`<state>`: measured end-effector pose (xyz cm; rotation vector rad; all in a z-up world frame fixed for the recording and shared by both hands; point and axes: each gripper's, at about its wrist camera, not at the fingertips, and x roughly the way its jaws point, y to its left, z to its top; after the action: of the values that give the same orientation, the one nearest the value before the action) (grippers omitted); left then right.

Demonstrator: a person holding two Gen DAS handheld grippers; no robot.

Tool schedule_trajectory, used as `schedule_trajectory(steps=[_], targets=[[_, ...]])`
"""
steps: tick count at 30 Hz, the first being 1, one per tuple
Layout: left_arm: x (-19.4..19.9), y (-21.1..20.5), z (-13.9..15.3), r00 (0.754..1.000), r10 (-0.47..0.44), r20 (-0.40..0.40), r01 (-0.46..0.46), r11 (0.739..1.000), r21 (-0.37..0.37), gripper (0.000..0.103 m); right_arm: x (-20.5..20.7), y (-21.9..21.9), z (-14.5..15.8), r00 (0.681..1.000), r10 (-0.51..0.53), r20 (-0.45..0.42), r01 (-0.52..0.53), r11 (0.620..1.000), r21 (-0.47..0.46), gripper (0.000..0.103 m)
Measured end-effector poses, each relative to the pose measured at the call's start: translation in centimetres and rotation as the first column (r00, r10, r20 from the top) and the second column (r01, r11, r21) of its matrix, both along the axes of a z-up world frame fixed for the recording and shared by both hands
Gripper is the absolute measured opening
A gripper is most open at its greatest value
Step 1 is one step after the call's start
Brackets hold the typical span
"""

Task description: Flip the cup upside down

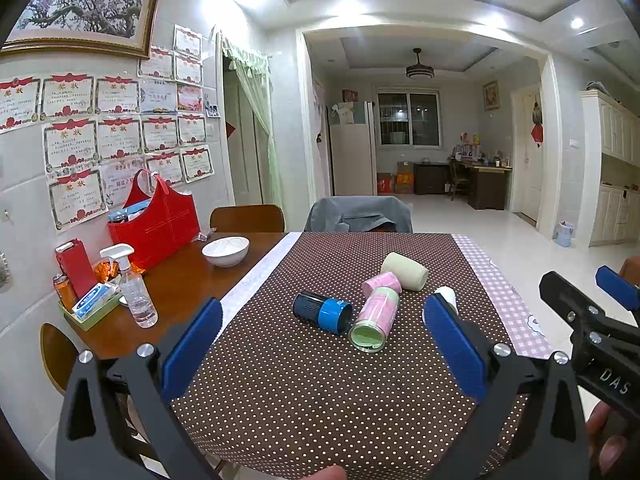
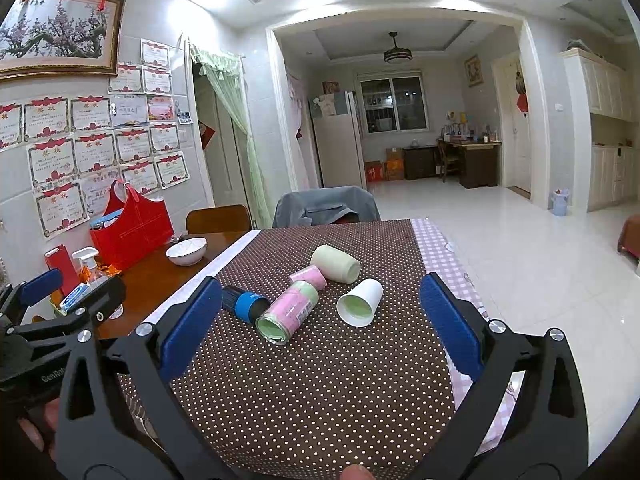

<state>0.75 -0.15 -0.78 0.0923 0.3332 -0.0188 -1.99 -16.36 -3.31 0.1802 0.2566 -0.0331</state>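
Observation:
Several cups lie on their sides on the brown dotted tablecloth. A dark cup with a blue band, a pink and green cup, a small pink cup, a cream cup and a white paper cup, partly hidden behind a pad in the left wrist view. My left gripper is open and empty, short of the cups. My right gripper is open and empty, also near the front.
A white bowl, red bag, spray bottle and a tray of small items stand on the bare wood at left. A chair with a grey jacket is at the far edge. Pink checked cloth covers the right edge.

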Motion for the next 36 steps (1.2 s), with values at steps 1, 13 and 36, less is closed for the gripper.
schedule_trajectory(steps=[1, 13, 36], targets=[[0.0, 0.0, 0.0, 1.000, -0.001, 0.000, 0.001, 1.000, 0.000, 0.099, -0.1, -0.1, -0.1, 1.000, 0.000, 0.000, 0.000, 1.000, 0.000, 0.097], [0.0, 0.0, -0.2, 1.000, 0.000, 0.000, 0.000, 1.000, -0.002, 0.099, 0.1, 0.0, 0.3, 1.000, 0.000, 0.002, 0.000, 1.000, -0.006, 0.097], [0.8, 0.8, -0.3, 1.000, 0.004, -0.021, -0.004, 1.000, -0.014, 0.099, 1.3, 0.9, 0.4, 1.000, 0.011, -0.010, -0.011, 0.999, -0.032, 0.097]])
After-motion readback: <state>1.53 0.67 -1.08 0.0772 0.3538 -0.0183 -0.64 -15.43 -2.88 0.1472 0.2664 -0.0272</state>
